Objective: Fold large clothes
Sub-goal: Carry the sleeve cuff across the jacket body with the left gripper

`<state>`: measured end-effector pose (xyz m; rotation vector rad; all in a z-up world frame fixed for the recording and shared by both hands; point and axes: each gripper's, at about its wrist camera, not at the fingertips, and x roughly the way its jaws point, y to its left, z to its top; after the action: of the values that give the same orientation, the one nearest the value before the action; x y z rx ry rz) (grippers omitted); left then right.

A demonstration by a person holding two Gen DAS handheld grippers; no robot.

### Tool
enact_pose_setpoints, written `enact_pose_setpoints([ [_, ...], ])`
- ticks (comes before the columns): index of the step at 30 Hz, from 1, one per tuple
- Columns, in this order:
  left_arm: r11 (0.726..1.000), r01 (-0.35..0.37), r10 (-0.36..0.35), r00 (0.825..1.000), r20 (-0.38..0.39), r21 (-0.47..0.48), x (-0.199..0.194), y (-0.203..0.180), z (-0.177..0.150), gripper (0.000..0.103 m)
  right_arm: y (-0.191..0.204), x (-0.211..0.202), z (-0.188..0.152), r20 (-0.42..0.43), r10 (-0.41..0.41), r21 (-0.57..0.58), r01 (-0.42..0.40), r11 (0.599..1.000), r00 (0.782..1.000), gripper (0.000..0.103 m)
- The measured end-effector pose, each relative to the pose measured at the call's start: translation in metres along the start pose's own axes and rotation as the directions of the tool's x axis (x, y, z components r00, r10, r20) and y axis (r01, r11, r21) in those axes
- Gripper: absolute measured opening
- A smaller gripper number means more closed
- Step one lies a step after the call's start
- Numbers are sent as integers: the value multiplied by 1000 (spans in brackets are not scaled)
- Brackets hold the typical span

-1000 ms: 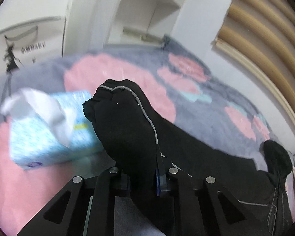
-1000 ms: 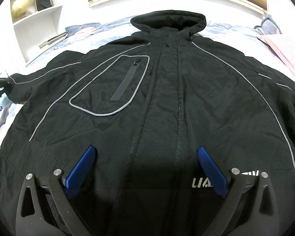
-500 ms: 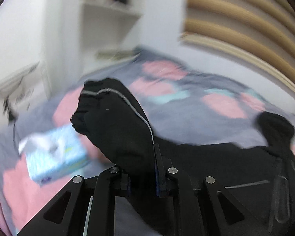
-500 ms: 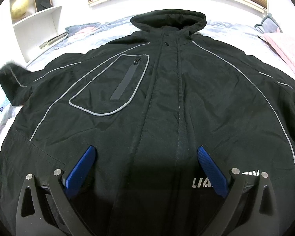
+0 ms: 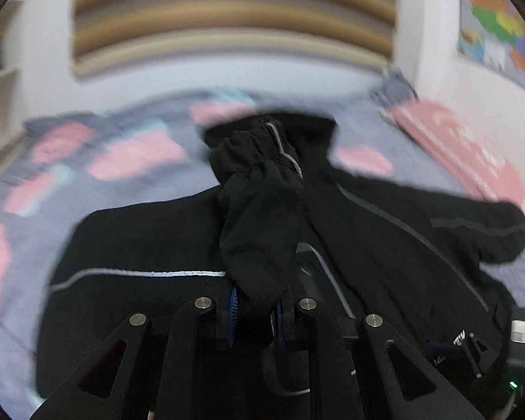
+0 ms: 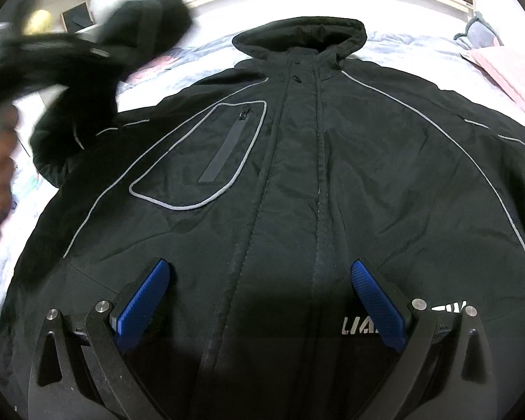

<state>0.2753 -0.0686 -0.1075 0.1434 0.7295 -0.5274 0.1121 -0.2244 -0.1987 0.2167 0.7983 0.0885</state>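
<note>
A large black hooded jacket (image 6: 297,175) with grey piping lies front-up on the bed, hood (image 6: 299,35) at the far end. My left gripper (image 5: 255,309) is shut on the jacket's left sleeve cuff (image 5: 259,189) and holds it raised over the jacket's body. In the right wrist view that lifted sleeve (image 6: 87,70) shows blurred at the upper left. My right gripper (image 6: 260,297) is open and empty, its blue pads (image 6: 143,297) spread just above the jacket's lower front near the zipper.
The bed cover (image 5: 122,154) is grey with pink patches. A pink pillow (image 5: 465,150) lies at the right. A slatted wooden headboard (image 5: 227,24) stands behind. White shelves (image 6: 70,10) stand at the far left.
My left gripper has swung the sleeve cuff from beside the tissue box up and across over the jacket's body. The right gripper has stayed still and open.
</note>
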Motion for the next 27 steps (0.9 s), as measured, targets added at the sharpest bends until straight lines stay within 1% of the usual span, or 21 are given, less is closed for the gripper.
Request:
enact_pose_setpoints([
  [1, 1000, 5, -4, 999, -52, 11, 21, -11, -6, 16, 0, 0, 0, 1, 3, 2, -3, 1000, 1000, 103],
  [2, 1000, 5, -3, 994, -109, 17, 42, -18, -13, 20, 0, 0, -1, 3, 6, 4, -6, 1000, 1000, 103],
  [3, 1000, 2, 0, 990, -142, 16, 53, -22, -20, 20, -1, -1, -1, 4, 9, 6, -9, 1000, 1000, 103],
  [4, 1000, 3, -2, 983, -183, 7, 69, -23, -28, 24, -1, -1, -1, 5, 12, 9, -12, 1000, 1000, 103],
  [5, 1000, 10, -10, 979, -205, 3, 78, -22, -34, 27, -2, -1, -1, 6, 15, 11, -15, 1000, 1000, 103],
  [6, 1000, 14, -13, 979, -202, 5, 79, -26, -37, 28, -2, -1, -1, 7, 18, 13, -19, 1000, 1000, 103],
  [7, 1000, 27, -25, 981, -190, 7, 76, -26, -39, 36, -2, -1, -2, 8, 22, 15, -22, 1000, 1000, 103],
  [8, 999, 52, -51, 979, -195, -1, 73, -27, -37, 56, -3, -1, -2, 8, 24, 16, -24, 1000, 1000, 103],
  [9, 995, 92, -96, 974, -205, -26, 70, -26, -34, 65, -3, -1, -2, 6, 25, 17, -25, 1000, 1000, 103],
  [10, 989, 137, -146, 968, -204, -58, 61, -24, -32, 70, -3, -1, -2, 6, 24, 17, -24, 1000, 1000, 103],
  [12, 982, 173, -184, 964, -190, -74, 50, -29, -29, 70, -2, -1, -2, 3, 22, 16, -22, 1000, 1000, 103],
  [13, 980, 185, -195, 964, -179, -73, 36, -30, -30, 70, -2, -1, -3, 1, 17, 15, -17, 1000, 1000, 103],
  [16, 983, 177, -182, 973, -142, -48, 4, -25, -33, 70, -1, 0, -1, -19, 2, 14, -1, 1000, 1000, 103],
  [19, 989, 146, -146, 983, -111, -4, -28, -14, -36, 70, 0, -3, 7, -72, -14, 18, 16, 1000, 997, 103],
  [20, 991, 135, -134, 987, -93, 8, -37, -10, -39, 70, 1, -7, 11, -85, -8, 24, 10, 1000, 996, 103],
  [22, 992, 122, -122, 991, -60, 10, -57, 3, -42, 70, 0, -19, 27, -80, 17, 52, -13, 999, 997, 103],
  [23, 993, 117, -117, 992, -54, -5, -66, 10, -44, 70, 1, -25, 40, -64, 29, 63, -25, 998, 998, 103],
  [24, 993, 115, -116, 992, -51, -18, -63, 16, -41, 70, 4, -29, 52, -51, 30, 64, -27, 998, 998, 103],
  [27, 992, 105, -108, 993, -37, -75, -67, 38, -43, 70, 15, -25, 89, -25, -18, 43, 19, 999, 1000, 103],
])
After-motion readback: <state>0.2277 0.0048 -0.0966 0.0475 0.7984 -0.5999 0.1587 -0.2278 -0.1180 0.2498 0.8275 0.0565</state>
